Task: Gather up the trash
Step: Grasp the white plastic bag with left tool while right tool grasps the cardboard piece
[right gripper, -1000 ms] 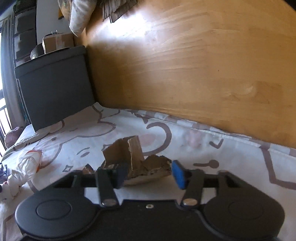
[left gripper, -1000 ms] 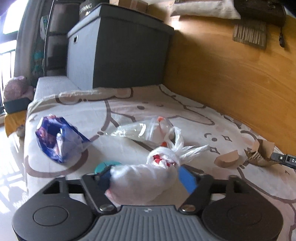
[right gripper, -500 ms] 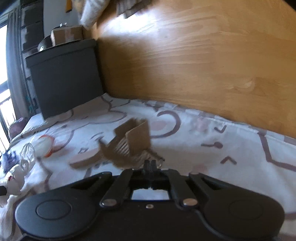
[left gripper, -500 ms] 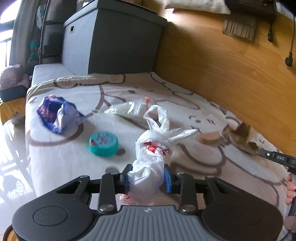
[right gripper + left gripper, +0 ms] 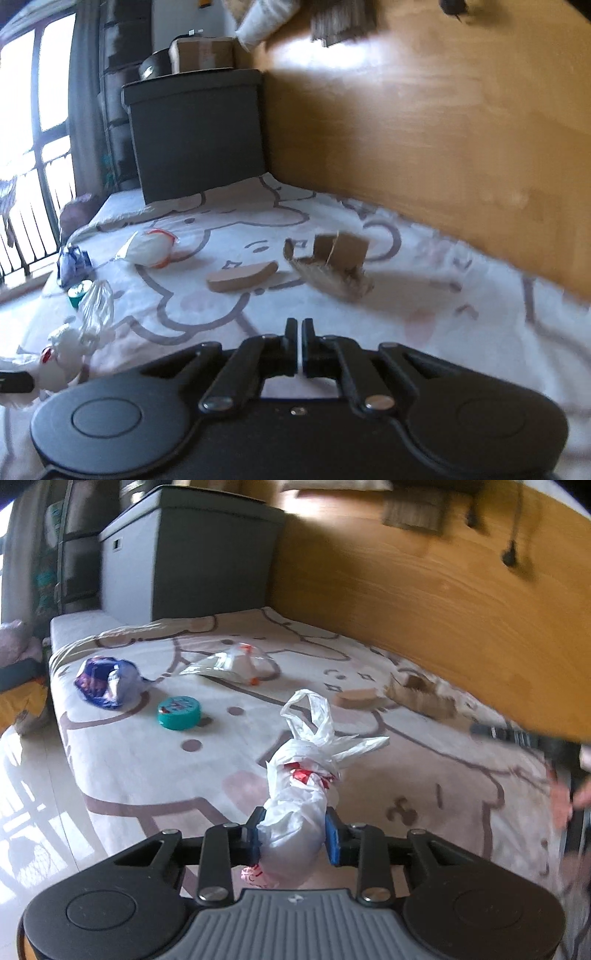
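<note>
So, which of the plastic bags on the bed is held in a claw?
The knotted white bag with red inside, clamped in the left claw. The clear bag and the blue bag lie loose on the bedsheet.

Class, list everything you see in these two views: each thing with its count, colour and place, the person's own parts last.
Knotted bag: one, white, red inside, between the left gripper's fingers.
Wrapper: one, blue, sheet's far left.
Lid: one, teal, beside the wrapper.
Clear bag: one, transparent, mid-sheet.
Flat cardboard: one, brown, near the wooden wall.
Torn cardboard: one, brown, beside it.
Storage box: one, grey, far end.
Sheet: one, white, cartoon print.
Left gripper: black, just closed on the knotted bag.
Right gripper: black, just been closing, nothing between its fingers.
</note>
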`<state>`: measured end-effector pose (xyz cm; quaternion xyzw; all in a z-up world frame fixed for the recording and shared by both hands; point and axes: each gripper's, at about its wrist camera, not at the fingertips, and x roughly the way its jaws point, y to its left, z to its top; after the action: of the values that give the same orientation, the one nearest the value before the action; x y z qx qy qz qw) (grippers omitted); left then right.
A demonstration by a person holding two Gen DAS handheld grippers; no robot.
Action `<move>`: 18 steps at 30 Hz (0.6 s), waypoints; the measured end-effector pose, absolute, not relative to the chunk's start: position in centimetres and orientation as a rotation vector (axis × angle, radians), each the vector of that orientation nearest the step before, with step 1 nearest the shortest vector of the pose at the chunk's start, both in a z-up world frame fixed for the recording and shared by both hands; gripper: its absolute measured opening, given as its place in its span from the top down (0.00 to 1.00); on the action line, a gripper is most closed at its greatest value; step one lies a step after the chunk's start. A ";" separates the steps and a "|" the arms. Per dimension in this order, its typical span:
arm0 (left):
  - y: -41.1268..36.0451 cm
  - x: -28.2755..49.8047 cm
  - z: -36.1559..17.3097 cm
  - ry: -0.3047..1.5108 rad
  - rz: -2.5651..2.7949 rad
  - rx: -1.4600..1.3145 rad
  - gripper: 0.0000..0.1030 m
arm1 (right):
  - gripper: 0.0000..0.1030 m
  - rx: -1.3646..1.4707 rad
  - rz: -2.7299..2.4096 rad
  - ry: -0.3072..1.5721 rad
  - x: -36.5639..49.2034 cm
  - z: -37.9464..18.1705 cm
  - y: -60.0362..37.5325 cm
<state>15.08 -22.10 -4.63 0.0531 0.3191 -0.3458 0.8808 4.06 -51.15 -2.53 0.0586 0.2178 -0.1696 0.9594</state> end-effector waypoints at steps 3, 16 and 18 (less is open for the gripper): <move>-22.5 14.2 -4.6 0.648 -0.749 0.141 0.67 | 0.47 -0.007 -0.296 0.449 5.5 -1.0 -52.5; -22.0 14.2 -4.6 0.644 -0.784 0.119 0.67 | 0.02 -0.120 -0.167 0.661 15.5 -3.7 -57.8; -22.2 13.9 -4.6 0.643 -0.806 0.157 0.67 | 0.02 -0.121 -0.169 0.703 16.6 -4.5 -58.4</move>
<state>13.94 -22.23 -4.63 0.0749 0.3072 -0.3849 0.8671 16.64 -58.41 -4.49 -0.0593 0.3438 -0.0824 0.9335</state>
